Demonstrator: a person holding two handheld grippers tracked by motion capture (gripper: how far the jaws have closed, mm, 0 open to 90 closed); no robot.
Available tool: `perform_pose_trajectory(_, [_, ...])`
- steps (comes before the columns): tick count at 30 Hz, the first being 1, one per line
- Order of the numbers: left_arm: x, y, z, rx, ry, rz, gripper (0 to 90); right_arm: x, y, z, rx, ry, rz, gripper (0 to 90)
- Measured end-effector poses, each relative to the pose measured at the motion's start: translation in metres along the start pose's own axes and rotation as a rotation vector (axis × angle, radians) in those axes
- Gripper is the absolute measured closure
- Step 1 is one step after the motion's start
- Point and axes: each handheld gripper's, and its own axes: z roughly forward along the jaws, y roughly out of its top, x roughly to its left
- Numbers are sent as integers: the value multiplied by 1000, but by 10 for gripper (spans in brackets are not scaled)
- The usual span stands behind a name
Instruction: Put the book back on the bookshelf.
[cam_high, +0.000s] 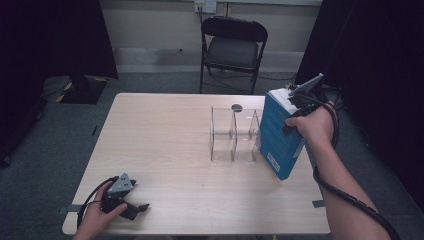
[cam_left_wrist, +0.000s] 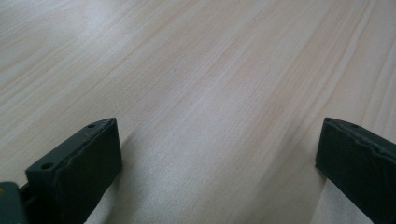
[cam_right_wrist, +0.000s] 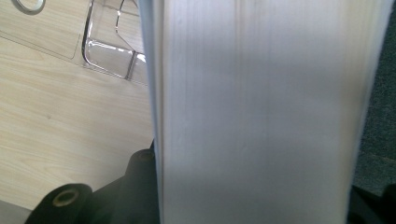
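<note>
The right gripper (cam_high: 295, 107) has its fingers squeezed on a thick blue book (cam_high: 280, 135). In the right gripper view, the white page edge of the book (cam_right_wrist: 252, 112) sits right between the fingers. The book is held up, tipped a little, with its bottom corner low over the table (cam_high: 170, 150) near the right edge. The book's left side is just beside a clear plastic rack (cam_high: 232, 132), and I cannot tell if they touch. The rack stands upright and has open slots between its walls. A small dark round thing (cam_high: 236, 107) lies on the table just behind the rack.

The left gripper (cam_high: 132, 202) rests on the table at the near left corner, close to the front edge. Its fingers (cam_left_wrist: 79, 172) are spread wide with nothing between them, just bare wood.

The middle and left of the table are open, with lots of room to move. The two grippers are well apart.

Past the far edge of the table stands a black folding chair (cam_high: 232, 47) on a grey floor (cam_high: 150, 82).
</note>
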Motion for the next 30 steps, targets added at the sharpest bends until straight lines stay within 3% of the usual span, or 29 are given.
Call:
perform_pose_trajectory(14, [0, 0, 0, 0, 1, -1, 0, -1, 8, 7, -23, -22, 25, 617])
perform_pose_trajectory(30, [0, 0, 0, 0, 1, 0, 0, -2, 17, 13, -35, -11, 37, 616])
